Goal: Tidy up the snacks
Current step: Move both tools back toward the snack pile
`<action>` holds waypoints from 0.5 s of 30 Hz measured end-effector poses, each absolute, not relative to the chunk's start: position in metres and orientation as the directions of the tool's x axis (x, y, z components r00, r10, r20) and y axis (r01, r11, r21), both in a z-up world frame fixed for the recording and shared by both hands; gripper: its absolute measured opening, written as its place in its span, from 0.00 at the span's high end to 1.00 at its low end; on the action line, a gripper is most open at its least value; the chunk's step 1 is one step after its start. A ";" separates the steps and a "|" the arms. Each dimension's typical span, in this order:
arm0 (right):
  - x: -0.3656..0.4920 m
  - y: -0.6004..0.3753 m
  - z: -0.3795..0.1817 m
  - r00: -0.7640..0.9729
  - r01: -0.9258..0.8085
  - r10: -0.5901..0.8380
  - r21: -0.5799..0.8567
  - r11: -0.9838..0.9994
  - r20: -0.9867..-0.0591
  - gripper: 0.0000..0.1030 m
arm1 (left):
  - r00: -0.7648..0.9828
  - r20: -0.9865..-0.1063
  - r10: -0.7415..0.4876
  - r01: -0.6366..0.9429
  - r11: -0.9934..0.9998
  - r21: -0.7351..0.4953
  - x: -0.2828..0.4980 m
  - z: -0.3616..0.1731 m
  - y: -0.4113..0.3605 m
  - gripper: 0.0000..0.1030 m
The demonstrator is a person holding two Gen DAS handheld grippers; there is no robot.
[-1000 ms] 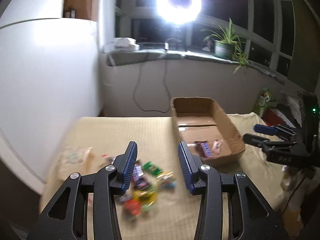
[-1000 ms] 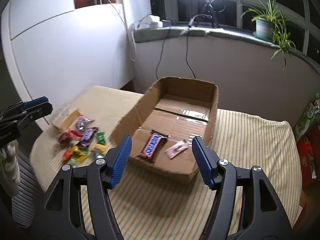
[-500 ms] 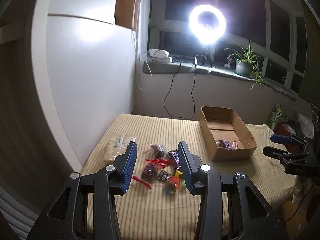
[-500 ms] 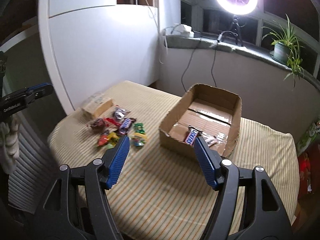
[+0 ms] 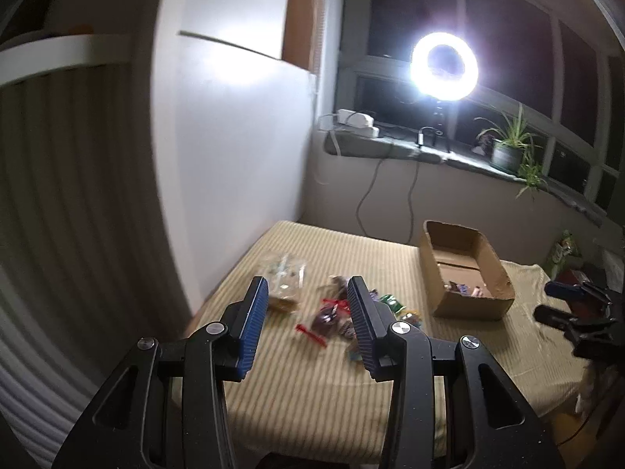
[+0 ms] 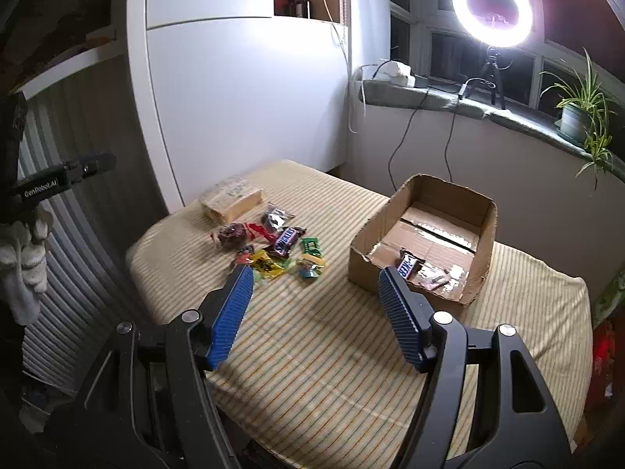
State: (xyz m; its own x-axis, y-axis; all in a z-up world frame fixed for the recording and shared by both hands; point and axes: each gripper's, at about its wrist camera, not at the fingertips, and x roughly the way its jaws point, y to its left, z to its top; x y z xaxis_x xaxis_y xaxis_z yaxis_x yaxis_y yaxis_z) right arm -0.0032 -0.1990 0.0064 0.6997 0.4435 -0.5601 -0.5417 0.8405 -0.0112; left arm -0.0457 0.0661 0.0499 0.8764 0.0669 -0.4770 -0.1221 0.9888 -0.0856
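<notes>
Two wrapped snacks [image 6: 420,269] lie inside cardboard box [image 6: 482,242].

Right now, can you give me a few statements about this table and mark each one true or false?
1. The box holds a Snickers bar. True.
2. Both grippers hold snacks. False: the left gripper and the right gripper are open and empty.
3. A snack pile lies on the table left of the box. True.
4. The box is shut with a lid. False: it is open on top.
5. A ring light glows at the window. True.
</notes>
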 end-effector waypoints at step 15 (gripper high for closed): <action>-0.011 -0.216 -0.004 0.667 -0.555 0.503 0.084 0.828 -0.550 0.32 | 0.818 -0.576 0.002 -0.067 0.994 -0.092 -0.036 0.012 0.058 0.60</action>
State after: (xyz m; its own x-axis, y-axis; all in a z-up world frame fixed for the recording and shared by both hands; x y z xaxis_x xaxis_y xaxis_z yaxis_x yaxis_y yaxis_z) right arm -0.0113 -0.2160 -0.0035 0.6666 0.5029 -0.5501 -0.5550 0.8276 0.0840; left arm -0.0362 0.0576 0.0116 0.8176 0.0016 -0.5757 -0.0667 0.9935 -0.0919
